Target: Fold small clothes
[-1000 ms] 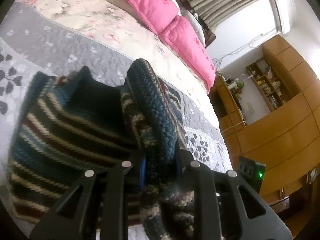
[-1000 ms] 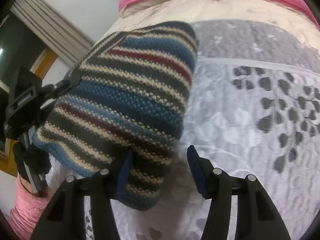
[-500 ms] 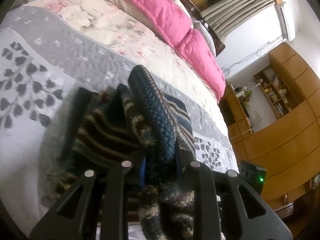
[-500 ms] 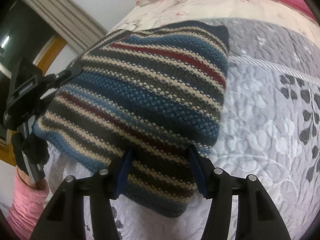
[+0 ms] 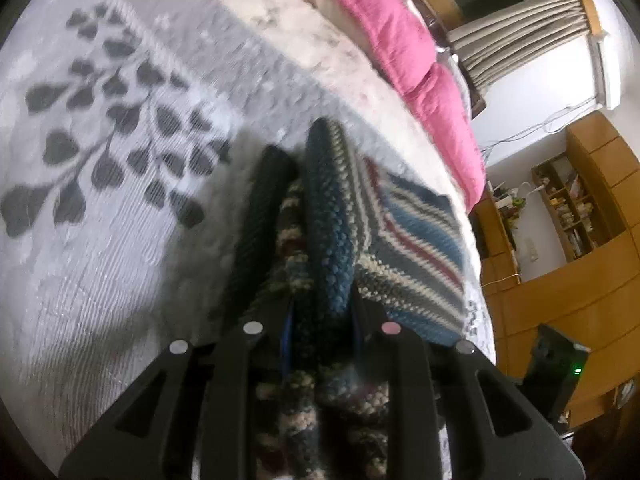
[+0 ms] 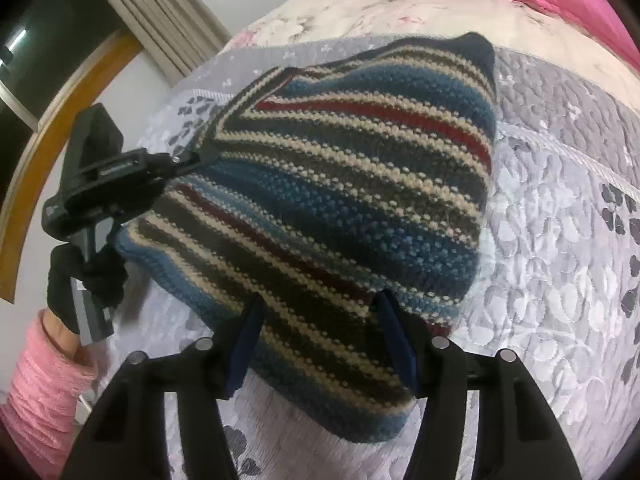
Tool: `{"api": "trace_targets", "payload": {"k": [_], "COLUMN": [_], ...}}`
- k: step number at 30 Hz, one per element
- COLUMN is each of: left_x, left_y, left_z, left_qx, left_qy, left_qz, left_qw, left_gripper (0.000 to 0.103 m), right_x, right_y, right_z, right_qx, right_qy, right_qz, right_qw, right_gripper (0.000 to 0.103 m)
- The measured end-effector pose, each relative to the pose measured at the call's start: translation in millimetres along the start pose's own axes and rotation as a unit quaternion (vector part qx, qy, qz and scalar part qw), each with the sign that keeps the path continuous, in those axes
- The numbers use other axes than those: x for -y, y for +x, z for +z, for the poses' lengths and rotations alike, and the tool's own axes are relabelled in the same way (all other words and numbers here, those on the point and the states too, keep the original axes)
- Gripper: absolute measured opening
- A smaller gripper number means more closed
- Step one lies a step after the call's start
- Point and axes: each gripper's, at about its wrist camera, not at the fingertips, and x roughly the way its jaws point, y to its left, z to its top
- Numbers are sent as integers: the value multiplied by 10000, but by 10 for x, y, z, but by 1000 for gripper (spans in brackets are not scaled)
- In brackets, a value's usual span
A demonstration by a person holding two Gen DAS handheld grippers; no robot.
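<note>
A knit sweater [image 6: 340, 200] with blue, cream, dark and red stripes lies folded on the grey patterned quilt [image 6: 560, 260]. In the left wrist view, my left gripper [image 5: 322, 308] is shut on a thick bunched fold of the sweater [image 5: 328, 220], which rises between its fingers. The right wrist view shows this left gripper [image 6: 196, 158] pinching the sweater's left edge. My right gripper [image 6: 320, 336] is open at the sweater's near edge, its blue-padded fingers [image 6: 394, 332] wide apart and the knit lying between them.
A person's black-gloved hand and pink sleeve [image 6: 44, 384] hold the left gripper. Pink pillows [image 5: 400, 40] line the bed's head. Wooden cabinets and shelves [image 5: 568, 240] stand past the bed's edge. A curtained window [image 6: 160, 12] is behind.
The sweater has come down from hanging and now lies spread wider on the quilt. My left gripper, still shut on its fold, has tilted lower. The right gripper's opening is unchanged.
</note>
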Motion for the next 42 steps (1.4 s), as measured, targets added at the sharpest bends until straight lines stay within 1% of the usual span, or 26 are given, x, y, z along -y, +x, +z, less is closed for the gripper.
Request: {"api": "trace_targets", "payload": {"k": [2, 4, 6, 8, 10, 12, 13, 14, 15, 17, 19, 21, 22, 23, 24, 25, 26, 27, 29, 30, 31, 34, 37, 40, 42], "left_x": [-68, -58, -6, 61, 177, 315, 409, 475, 535, 627, 679, 690, 686, 677, 647, 577, 530, 470, 398, 354, 257, 115, 65, 141, 237], "left_y": [32, 23, -34, -122, -298, -492, -599, -668, -721, -757, -729, -627, -549, -479, -442, -427, -456, -531, -648, -670, -658, -481, -428, -542, -661], "left_z": [-35, -43, -38, -29, -65, -150, -227, -300, -370, -512, -617, -682, -705, -713, -722, -709, -711, -695, -688, -689, -697, -743, -747, -716, -680], "left_qx": [-6, -19, -40, -7, 59, 154, 205, 243, 273, 268, 210, 43, -39, -73, -103, -175, -123, 26, 197, 203, 113, -151, -137, -67, 25], "left_qy": [-36, -3, 61, 131, 301, 590, 786, 928, 1041, 1196, 1212, 1210, 1202, 1180, 1155, 1039, 942, 860, 885, 844, 768, 826, 683, 642, 673], "left_qz": [-58, -67, 40, 221, 381, 565, 777, 923, 988, 1109, 1075, 1046, 1209, 1386, 1469, 1329, 1242, 1250, 1448, 1434, 1395, 1663, 1604, 1421, 1380], "left_qw": [10000, 10000, 10000, 9997, 9988, 9965, 9937, 9911, 9893, 9862, 9866, 9871, 9854, 9833, 9823, 9855, 9877, 9884, 9853, 9858, 9872, 9825, 9846, 9877, 9881], "left_gripper": [22, 25, 32, 35, 35, 48, 51, 57, 60, 60, 60, 61, 59, 45, 15, 16, 15, 14, 13, 13, 13, 14, 15, 22, 35], "right_x": [-27, -57, -87, -93, 1, 124, 199, 262, 311, 347, 374, 416, 453, 466, 446, 435, 430, 423, 422, 423, 435, 435, 433, 452, 476], "right_y": [89, 151, 178, 139, 8, -160, -265, -313, -356, -386, -355, -353, -390, -378, -367, -360, -352, -329, -312, -295, -305, -177, -67, -86, -133], "right_z": [13, 24, 38, 36, -22, -90, -132, -185, -222, -257, -302, -379, -447, -455, -462, -478, -491, -485, -487, -486, -505, -496, -506, -508, -492], "right_qx": [-38, -49, -41, 20, 149, 309, 416, 464, 494, 516, 467, 425, 396, 384, 383, 380, 373, 371, 381, 374, 356, 231, 112, 123, 181], "right_qy": [-51, -168, -205, -168, -30, 167, 291, 370, 436, 530, 613, 708, 770, 782, 765, 737, 729, 727, 717, 719, 720, 744, 725, 672, 642], "right_qz": [-63, -195, -224, -120, 180, 489, 596, 572, 532, 512, 484, 562, 636, 659, 653, 642, 659, 685, 720, 718, 714, 624, 547, 570, 553], "right_qw": [10000, 9997, 9995, 9998, 9997, 9982, 9969, 9966, 9964, 9959, 9959, 9950, 9942, 9940, 9942, 9945, 9945, 9943, 9941, 9941, 9942, 9950, 9958, 9960, 9962], "right_gripper": [64, 65, 65, 65, 65, 65, 65, 65, 65, 65, 65, 65, 65, 65, 65, 65, 65, 65, 65, 65, 65, 65, 65, 65, 65]}}
